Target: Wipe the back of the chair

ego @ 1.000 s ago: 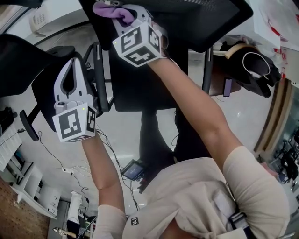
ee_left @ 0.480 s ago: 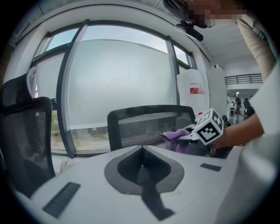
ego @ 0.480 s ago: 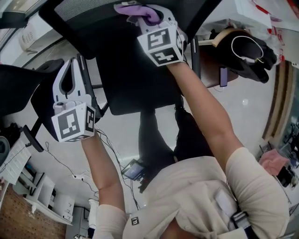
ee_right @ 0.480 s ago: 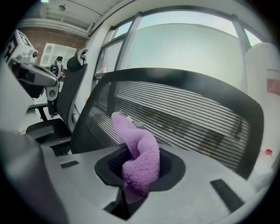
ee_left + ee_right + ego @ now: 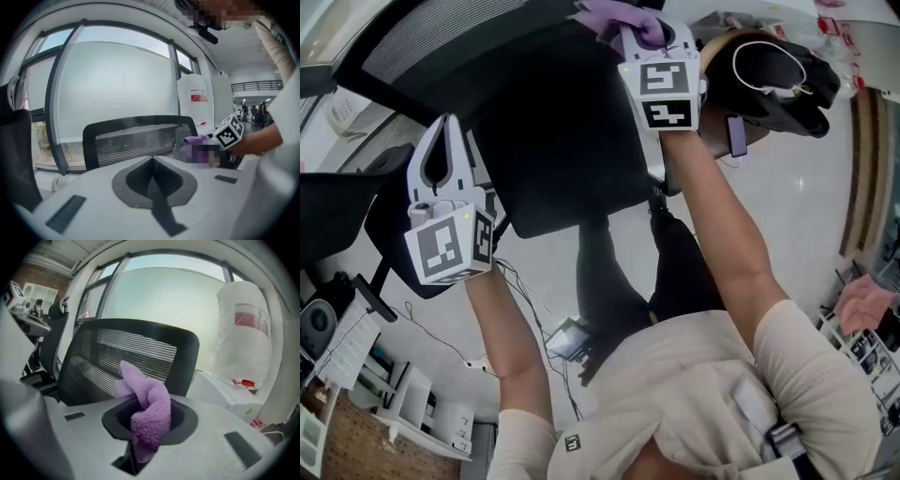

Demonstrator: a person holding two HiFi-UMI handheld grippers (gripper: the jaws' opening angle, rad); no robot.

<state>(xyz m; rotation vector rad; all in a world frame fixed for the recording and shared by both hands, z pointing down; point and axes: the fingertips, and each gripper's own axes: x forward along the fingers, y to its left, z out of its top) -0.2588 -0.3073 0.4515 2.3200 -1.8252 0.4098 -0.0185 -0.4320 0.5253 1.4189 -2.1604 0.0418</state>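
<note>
purple cloth (image 5: 150,414) in right tool (image 5: 645,34), at chair back (image 5: 112,357) edge

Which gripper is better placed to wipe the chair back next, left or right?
Right. The right gripper is shut on the purple cloth, which is up at the chair back. The left gripper is shut on nothing and is off to the side, away from the cloth.
</note>
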